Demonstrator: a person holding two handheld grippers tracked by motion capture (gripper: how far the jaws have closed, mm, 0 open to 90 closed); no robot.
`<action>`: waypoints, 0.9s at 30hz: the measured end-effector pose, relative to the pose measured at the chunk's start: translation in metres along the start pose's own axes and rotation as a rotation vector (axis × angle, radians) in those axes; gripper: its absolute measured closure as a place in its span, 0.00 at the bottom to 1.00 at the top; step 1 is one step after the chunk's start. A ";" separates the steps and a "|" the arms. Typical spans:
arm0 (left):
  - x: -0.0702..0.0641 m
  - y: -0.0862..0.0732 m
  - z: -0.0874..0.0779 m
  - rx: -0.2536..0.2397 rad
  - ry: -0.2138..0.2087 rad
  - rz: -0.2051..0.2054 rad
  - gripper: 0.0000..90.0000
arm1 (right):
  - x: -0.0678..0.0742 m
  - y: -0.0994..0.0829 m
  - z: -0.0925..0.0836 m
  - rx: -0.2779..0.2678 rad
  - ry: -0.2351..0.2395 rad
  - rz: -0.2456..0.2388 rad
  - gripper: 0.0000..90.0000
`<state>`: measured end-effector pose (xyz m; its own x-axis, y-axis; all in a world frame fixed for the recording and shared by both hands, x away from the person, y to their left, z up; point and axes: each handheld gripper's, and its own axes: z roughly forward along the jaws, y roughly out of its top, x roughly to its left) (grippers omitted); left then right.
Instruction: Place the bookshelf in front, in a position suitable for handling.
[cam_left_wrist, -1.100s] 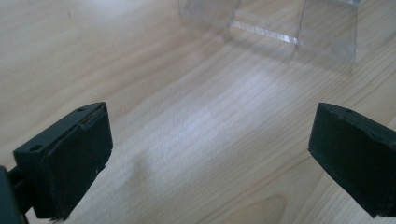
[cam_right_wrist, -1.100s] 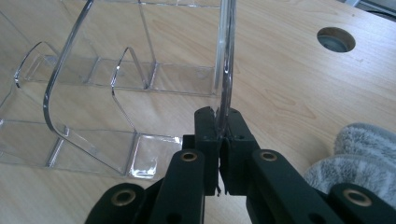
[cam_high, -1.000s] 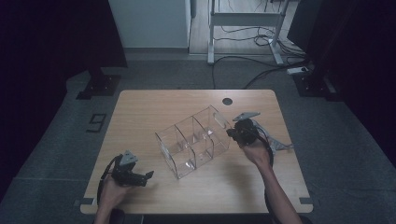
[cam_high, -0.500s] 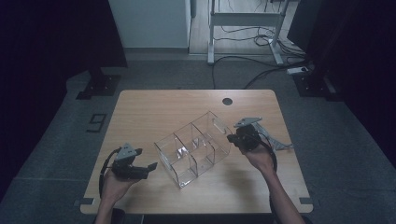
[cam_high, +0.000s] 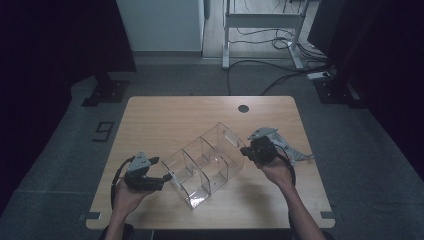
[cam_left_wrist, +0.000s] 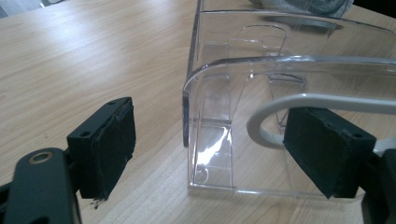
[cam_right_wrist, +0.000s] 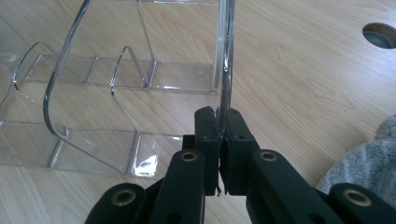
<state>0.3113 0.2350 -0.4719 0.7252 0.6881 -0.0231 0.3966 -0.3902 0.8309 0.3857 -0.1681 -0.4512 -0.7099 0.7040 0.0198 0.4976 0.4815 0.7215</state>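
Clear organizer (cam_high: 205, 165) on counter (cam_high: 165, 117), pinched at one wall by right gripper (cam_high: 248, 150). Left gripper (cam_high: 167, 176) unclenched, jaws just narrowing around near corner, not touching.

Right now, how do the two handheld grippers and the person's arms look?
Both the left gripper and the right gripper have black bodies, each topped by a grey three-cornered plate, with a dark cable looping from the body. In the gripper views the jaws are black bars with brass-coloured rivets, ending in square black foam-like pads. The forearms are bare; no sleeves show.
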 end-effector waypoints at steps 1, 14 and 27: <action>-0.001 0.000 0.001 0.000 -0.001 0.002 0.19 | 0.001 0.000 0.000 0.001 0.004 -0.002 0.96; -0.007 -0.001 0.001 0.003 -0.036 0.012 0.48 | 0.002 0.002 -0.004 0.000 0.031 -0.008 0.76; -0.009 -0.003 0.001 -0.010 -0.019 -0.001 0.49 | -0.037 -0.012 -0.045 0.009 -0.046 0.067 0.30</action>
<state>0.3043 0.2294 -0.4750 0.7355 0.6767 -0.0339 0.3913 -0.3834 0.8366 0.3838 -0.2237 -0.4294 -0.6512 0.7580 0.0363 0.5480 0.4366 0.7135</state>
